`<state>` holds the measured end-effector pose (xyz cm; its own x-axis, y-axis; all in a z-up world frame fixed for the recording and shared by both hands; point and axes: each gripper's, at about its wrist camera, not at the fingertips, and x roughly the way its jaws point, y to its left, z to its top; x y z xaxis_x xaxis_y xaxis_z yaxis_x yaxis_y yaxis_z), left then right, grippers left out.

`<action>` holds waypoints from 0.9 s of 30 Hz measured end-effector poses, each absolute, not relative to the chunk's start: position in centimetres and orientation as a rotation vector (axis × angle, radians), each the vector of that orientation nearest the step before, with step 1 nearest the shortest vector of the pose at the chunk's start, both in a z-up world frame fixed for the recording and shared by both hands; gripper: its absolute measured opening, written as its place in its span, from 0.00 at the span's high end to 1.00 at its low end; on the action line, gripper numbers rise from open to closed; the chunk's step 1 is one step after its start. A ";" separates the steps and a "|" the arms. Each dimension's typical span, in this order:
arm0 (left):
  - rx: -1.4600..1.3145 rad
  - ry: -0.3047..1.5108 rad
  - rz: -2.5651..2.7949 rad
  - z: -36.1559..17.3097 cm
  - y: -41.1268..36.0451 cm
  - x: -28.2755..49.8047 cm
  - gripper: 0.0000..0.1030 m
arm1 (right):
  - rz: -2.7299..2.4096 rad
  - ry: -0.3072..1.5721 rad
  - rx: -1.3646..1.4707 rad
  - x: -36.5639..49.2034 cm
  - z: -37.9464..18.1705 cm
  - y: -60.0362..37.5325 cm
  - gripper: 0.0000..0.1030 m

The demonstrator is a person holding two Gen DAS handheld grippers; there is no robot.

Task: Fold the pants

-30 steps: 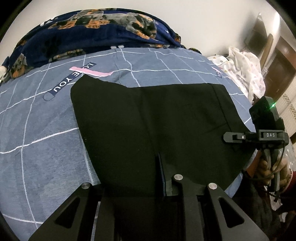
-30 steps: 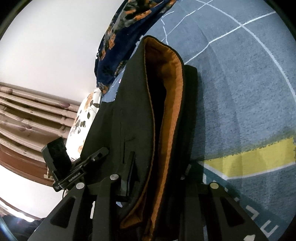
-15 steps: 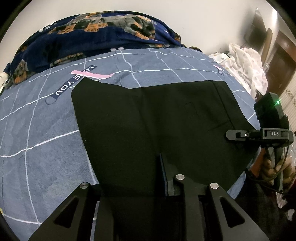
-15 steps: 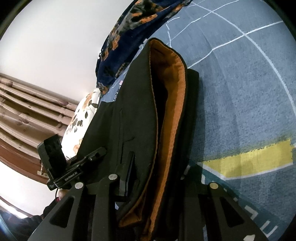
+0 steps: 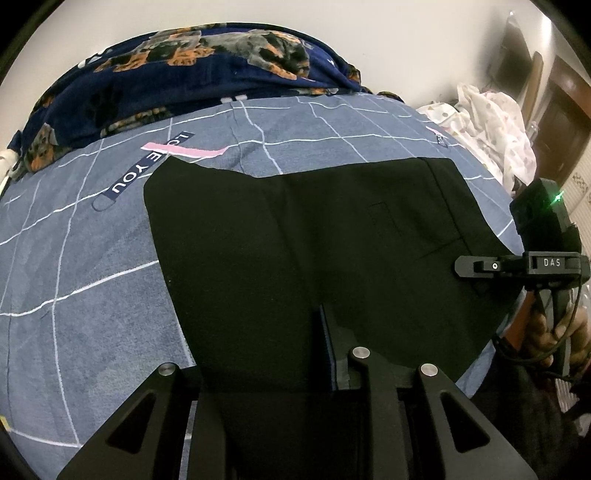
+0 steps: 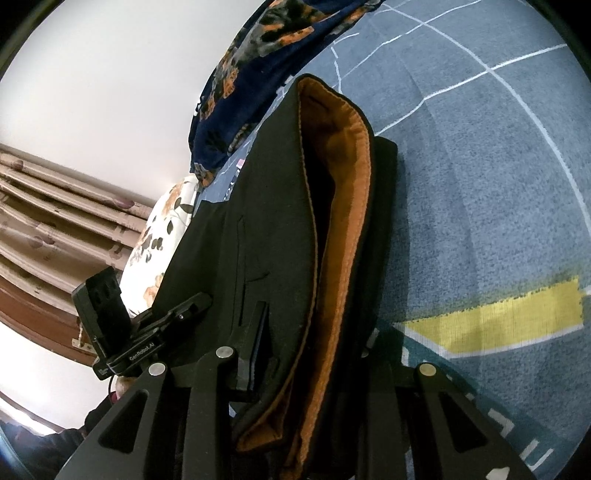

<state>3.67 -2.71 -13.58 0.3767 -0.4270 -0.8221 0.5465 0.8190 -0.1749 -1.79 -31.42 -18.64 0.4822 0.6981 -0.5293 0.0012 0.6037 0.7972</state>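
Left wrist: blue grid bedspread (image 5: 92, 295), white wall (image 5: 332, 22).

"LOVE YOU" on blue bedsheet (image 5: 110, 258), "DAS" on right claw (image 5: 466, 266), "GenRobot.AI" on left claw (image 6: 201, 303)

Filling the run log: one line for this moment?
stage: fold in progress | left gripper: shut on pants | right gripper: shut on pants, orange lining showing | surface: bedspread

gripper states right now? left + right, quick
Left hand-held gripper: shut on the black pants, at the near edge.
Right hand-held gripper: shut on the pants' waistband end, orange lining showing.
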 end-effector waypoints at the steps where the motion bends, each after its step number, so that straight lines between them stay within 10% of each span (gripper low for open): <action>1: 0.133 1.008 -0.624 -13.6 -2.7 3.7 0.77 | 0.489 0.988 0.833 -1.8 -18.6 -31.4 0.78; 27: 0.198 0.897 -0.538 -9.6 -1.1 5.3 0.80 | 0.591 0.951 0.891 1.2 -15.0 -29.0 0.77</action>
